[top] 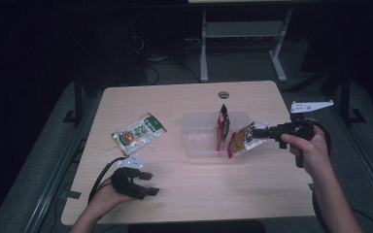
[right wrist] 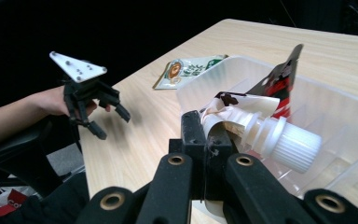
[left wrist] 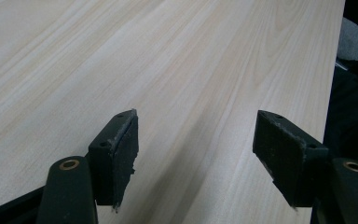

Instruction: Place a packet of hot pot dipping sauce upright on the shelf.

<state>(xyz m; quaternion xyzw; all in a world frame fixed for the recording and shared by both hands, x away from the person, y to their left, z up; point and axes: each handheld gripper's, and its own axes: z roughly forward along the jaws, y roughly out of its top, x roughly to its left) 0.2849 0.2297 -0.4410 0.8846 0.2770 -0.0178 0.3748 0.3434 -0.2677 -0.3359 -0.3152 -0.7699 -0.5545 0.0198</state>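
Nearest the desk (top: 189, 194) edge, the left hand-held gripper (top: 144, 183) is parked low with jaws apart and nothing between them, well left of the clear bin (top: 194, 145). The right hand-held gripper (top: 258, 132) is clamped on a spouted pouch (top: 242, 139), held at the bin's right rim, probably for dropping in beside the red pouch (top: 222, 125). A green packet (top: 139, 133) is left lying flat, farther back left of the bin.

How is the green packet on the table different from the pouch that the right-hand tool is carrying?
The green packet lies flat on the table, untouched; the spouted pouch hangs pinched in the right gripper at the edge of the clear bin. The green packet is flat and capless; the spouted pouch has a white screw cap. Both are soft printed food packs.
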